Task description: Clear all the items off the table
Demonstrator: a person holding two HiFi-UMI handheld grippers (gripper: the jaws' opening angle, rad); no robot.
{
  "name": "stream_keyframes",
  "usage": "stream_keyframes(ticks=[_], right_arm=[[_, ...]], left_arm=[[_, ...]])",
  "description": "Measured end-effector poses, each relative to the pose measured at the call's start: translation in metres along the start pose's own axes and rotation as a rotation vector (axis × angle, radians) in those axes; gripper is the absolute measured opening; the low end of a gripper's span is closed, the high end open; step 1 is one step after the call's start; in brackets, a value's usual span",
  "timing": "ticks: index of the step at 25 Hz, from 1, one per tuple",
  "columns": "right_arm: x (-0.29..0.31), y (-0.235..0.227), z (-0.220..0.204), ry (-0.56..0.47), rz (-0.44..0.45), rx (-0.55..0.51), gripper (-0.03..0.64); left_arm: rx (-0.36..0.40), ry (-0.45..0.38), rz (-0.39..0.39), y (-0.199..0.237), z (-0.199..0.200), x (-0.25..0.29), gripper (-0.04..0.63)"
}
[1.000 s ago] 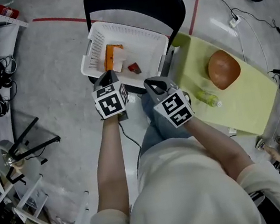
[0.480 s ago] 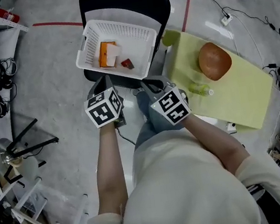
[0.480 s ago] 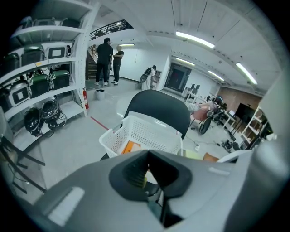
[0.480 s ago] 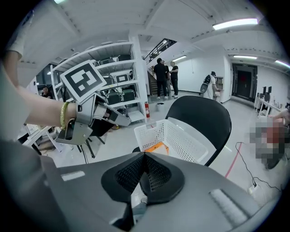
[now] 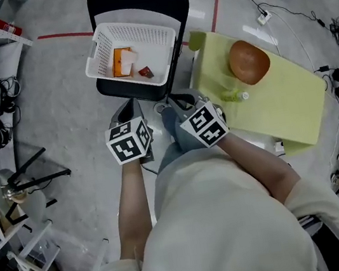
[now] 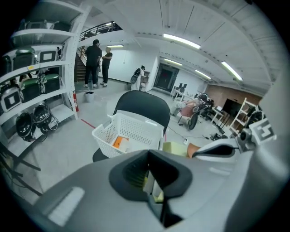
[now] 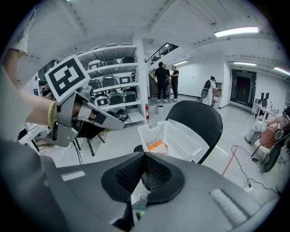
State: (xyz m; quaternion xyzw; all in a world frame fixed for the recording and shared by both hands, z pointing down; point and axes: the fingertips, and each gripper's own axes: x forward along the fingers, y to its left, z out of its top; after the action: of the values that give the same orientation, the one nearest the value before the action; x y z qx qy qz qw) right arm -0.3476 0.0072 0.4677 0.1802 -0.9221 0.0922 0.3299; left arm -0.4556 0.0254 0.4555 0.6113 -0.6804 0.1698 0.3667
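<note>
Lying in white basket [image 5: 138, 26]: orange box [image 5: 120, 62].

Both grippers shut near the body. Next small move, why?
Probably swing the right gripper toward the bottle and open its jaws: the bottle and bowl sit on the table, the bottle lies nearer that gripper, and its jaws are shut on nothing.

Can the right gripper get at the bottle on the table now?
Probably yes: the bottle lies near the table edge, nothing between it and the right gripper, though its jaws are shut.
</note>
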Motion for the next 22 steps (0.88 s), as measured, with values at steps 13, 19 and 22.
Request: stream_keyframes(ticks=[13,19,22], right_arm=[[-0.057,0.02,-0.032,0.0,-0.078,0.004,0.0],[-0.076,0.018,-0.039,0.006,-0.114,0.033,0.0],[-0.086,0.014,-0.05,0.014,-0.136,0.054,0.0]], left_arm=[[0.008,0.0,-0.155,-0.059,-0.037,-0.03,0.009],[0.072,0.029,-0.236,-0.089,-0.047,-0.031,0.009],[0.122,0.039,-0.289,-0.11,-0.052,-0.028,0.009]])
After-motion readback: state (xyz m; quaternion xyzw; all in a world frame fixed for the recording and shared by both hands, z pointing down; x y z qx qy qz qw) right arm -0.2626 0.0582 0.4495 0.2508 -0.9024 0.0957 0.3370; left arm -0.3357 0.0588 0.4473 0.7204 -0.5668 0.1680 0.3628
